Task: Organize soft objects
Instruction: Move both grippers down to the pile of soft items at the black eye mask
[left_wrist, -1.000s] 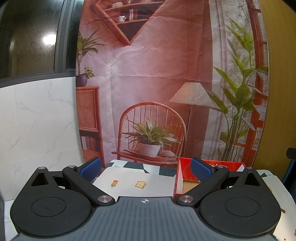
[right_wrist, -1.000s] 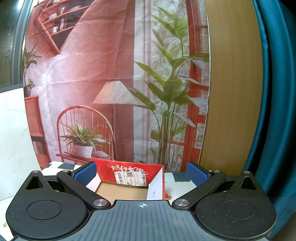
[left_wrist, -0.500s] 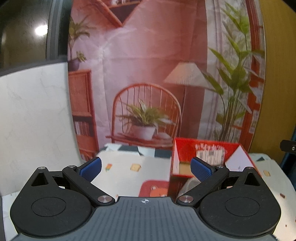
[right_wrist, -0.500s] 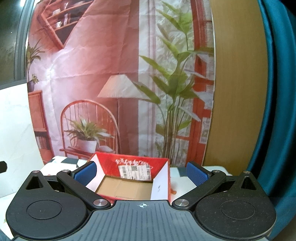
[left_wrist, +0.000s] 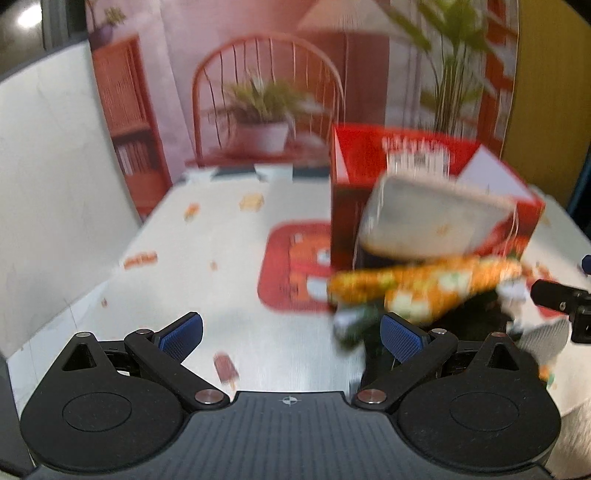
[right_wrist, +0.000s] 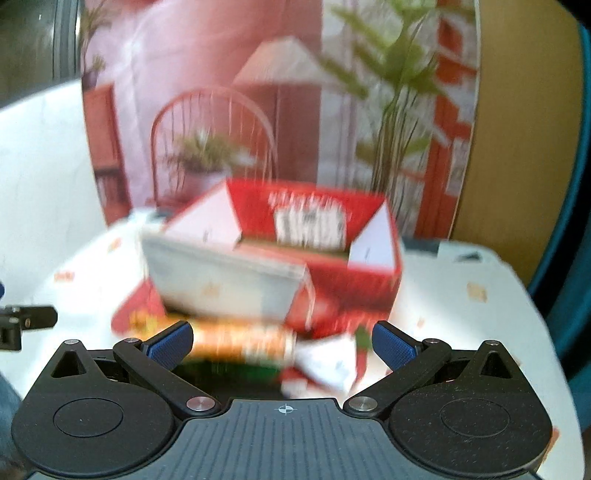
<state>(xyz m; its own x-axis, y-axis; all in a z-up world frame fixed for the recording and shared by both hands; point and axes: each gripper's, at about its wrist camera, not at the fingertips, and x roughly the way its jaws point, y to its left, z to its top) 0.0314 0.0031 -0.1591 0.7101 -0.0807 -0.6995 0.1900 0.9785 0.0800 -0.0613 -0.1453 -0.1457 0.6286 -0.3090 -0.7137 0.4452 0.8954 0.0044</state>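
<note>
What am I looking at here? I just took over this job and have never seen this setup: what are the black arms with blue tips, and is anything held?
Each picture comes from a camera on a hand-held gripper, looking forward along its two blue-padded fingers. The left gripper and right gripper are both open and hold nothing. On the white patterned tablecloth stands an open red box. In front of it lies a blurred pile of soft things: a grey-white cushion on top and an orange patterned piece below. Both pictures are motion-blurred, so finer detail cannot be told.
</note>
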